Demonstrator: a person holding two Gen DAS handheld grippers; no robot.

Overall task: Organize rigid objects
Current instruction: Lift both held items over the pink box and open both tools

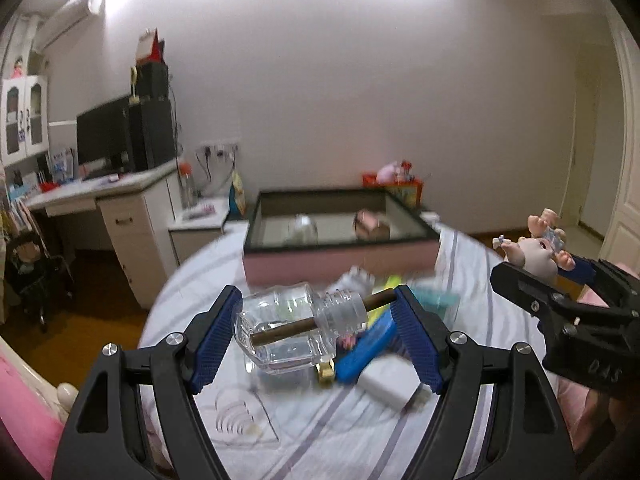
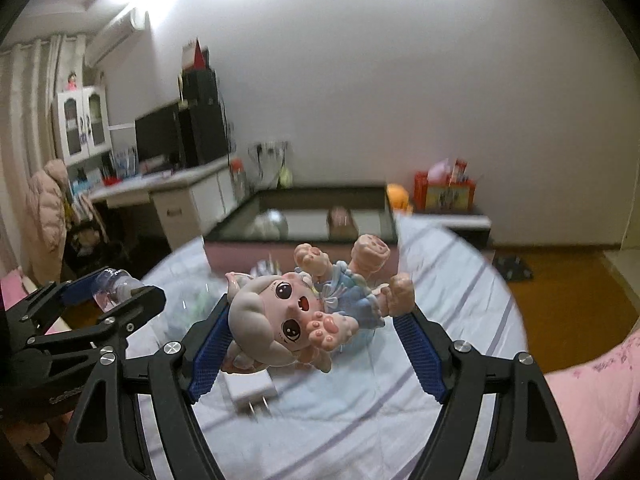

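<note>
In the left wrist view, the left tool (image 1: 316,328) grips a clear, faceted glass bottle with a brown stick through its neck (image 1: 296,328) crosswise between its blue ribbed pads, lifted above the white striped bed sheet (image 1: 320,432), where a blue flat case (image 1: 368,350) and a white plug adapter (image 1: 390,388) lie just under it, with the pink-sided open box (image 1: 340,266) beyond. In the right wrist view, the right tool (image 2: 316,334) clamps a grey-haired, big-eyed doll figurine in a blue dress (image 2: 296,308) lying sideways between its pads, head against the left pad, raised over the sheet (image 2: 360,420) and the adapter (image 2: 250,394).
</note>
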